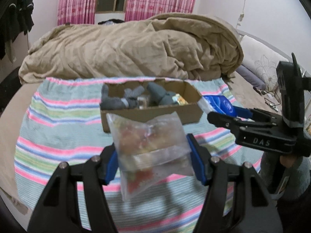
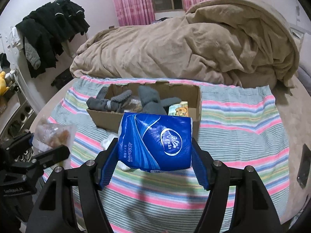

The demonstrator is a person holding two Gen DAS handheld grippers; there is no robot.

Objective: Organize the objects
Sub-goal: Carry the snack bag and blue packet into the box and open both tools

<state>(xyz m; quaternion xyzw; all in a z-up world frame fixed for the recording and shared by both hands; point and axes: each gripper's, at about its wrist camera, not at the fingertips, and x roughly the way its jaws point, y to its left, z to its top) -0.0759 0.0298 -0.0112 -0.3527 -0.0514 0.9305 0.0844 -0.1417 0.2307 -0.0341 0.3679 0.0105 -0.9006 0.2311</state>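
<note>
My left gripper [image 1: 153, 161] is shut on a clear plastic bag of snacks [image 1: 149, 145] and holds it above the striped towel [image 1: 58, 132], just in front of the cardboard box [image 1: 151, 114]. My right gripper [image 2: 154, 161] is shut on a blue Vinda tissue pack [image 2: 155, 141], also in front of the box [image 2: 105, 118]. The box holds grey socks [image 2: 151, 101] and a small yellow packet [image 2: 179, 109]. The right gripper and its tissue pack [image 1: 219, 102] show at the right of the left wrist view. The snack bag [image 2: 54, 134] shows at the left of the right wrist view.
A rumpled tan blanket [image 1: 136, 48] lies behind the box. Dark clothes [image 2: 50, 31] hang at the left wall. A dark phone [image 2: 304, 165] lies on the bed at the right. Pink curtains [image 1: 77, 2] hang at the back wall.
</note>
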